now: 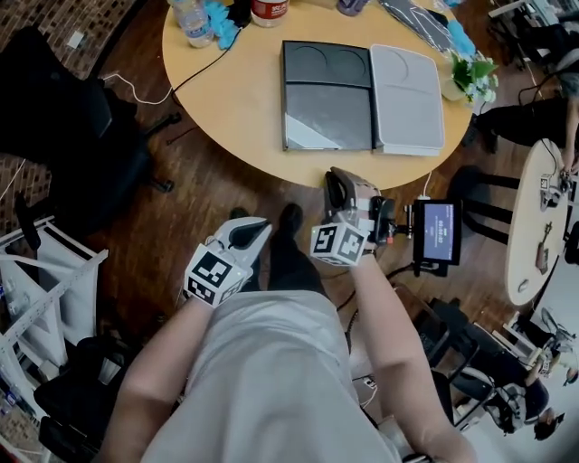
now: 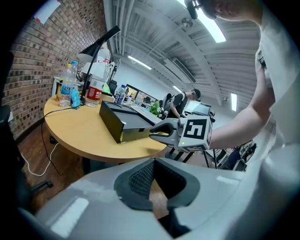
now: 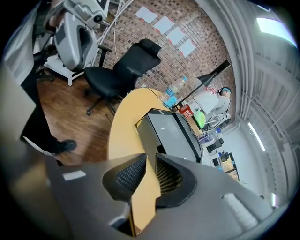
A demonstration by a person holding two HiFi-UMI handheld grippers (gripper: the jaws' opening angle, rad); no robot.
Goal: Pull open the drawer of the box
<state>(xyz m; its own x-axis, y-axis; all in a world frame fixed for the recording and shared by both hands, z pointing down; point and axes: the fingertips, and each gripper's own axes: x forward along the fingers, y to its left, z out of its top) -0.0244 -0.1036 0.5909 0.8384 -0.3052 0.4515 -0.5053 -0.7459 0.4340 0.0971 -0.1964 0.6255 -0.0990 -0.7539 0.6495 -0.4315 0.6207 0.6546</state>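
Two tongs hang in front of us, both short of the round wooden bench (image 1: 235,99), and neither grips anything. The left tongs (image 1: 253,231) hover over the wooden floor (image 1: 226,185), low beside our leg and well back from the bench edge. In the left gripper view their ribbed pads (image 2: 139,178) stand a little apart, and only floorboards show through the narrow gap. The right tongs (image 1: 340,178) are further forward, with their tips just at the near rim of the bench, pointing down at a slant. Their pads (image 3: 129,174) are also slightly spread; through the slit we see bare bench top, with nothing pinched.

The box (image 1: 327,95) lies flat on the bench, close to the near edge and straight ahead of the right tongs, apart from them. From above we see a dark part with a white part (image 1: 407,98) lying against its right side. We cannot tell which of these is the drawer, or whether it is pulled out.

At the far rim of the bench stand plastic bottles (image 1: 192,20) and a red-labelled container (image 1: 269,9). A small plant in a pale pot (image 1: 466,77) sits at the right rim. In the left gripper view a black desk lamp (image 2: 101,42) leans over that far side. A black office chair (image 1: 68,127) stands on the floor to the left of the bench. A small screen (image 1: 439,231) on a stand is just right of the right tongs.
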